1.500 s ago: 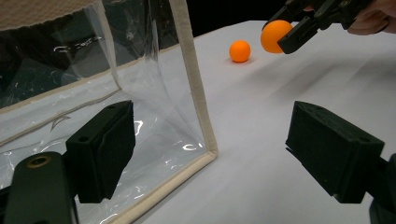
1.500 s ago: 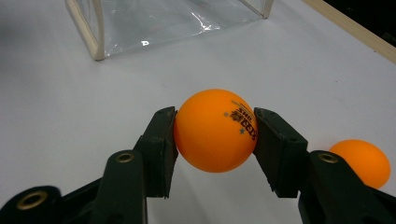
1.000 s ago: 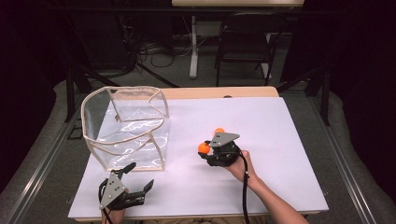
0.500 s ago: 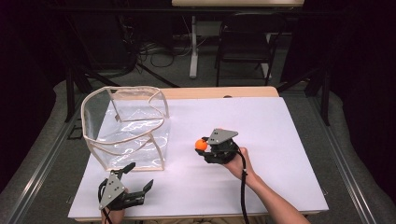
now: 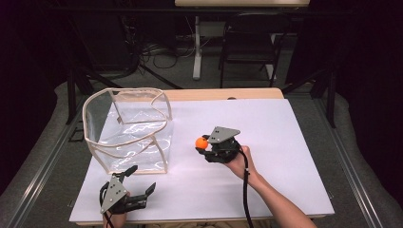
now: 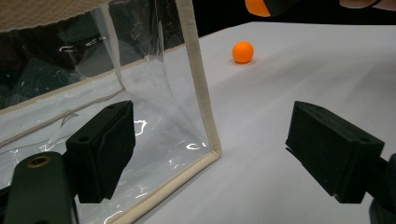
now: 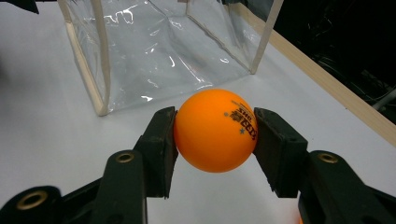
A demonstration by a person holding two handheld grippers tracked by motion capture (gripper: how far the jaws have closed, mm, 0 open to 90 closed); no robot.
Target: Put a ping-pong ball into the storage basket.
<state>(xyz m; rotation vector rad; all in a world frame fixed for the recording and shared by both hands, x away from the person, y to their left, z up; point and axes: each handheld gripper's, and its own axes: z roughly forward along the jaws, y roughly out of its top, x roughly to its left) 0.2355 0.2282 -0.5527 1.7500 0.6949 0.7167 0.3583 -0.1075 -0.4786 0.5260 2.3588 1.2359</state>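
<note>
- Your right gripper is clamped on an orange ball; in the right gripper view both pads press the sides of the ball, which shows dark print on its right half.
- You hold that ball above the white tabletop, near the middle, just right of the clear bag.
- The bag stands upright and open on the left part of the tabletop, with beige trim along its edges. In the right gripper view its near corner is just beyond the ball, to the left.
- Your left gripper rests at the near left edge of the tabletop, just in front of the bag's near side. Its jaws stand wide apart with nothing between them.
- In the left gripper view the bag's trimmed corner post rises between the two pads, closer to the left one and beyond it, not touching.
- A second orange ball lies on the tabletop farther off in that view, well apart from the bag's corner; your right gripper with its held ball shows at the top edge above it.
</note>
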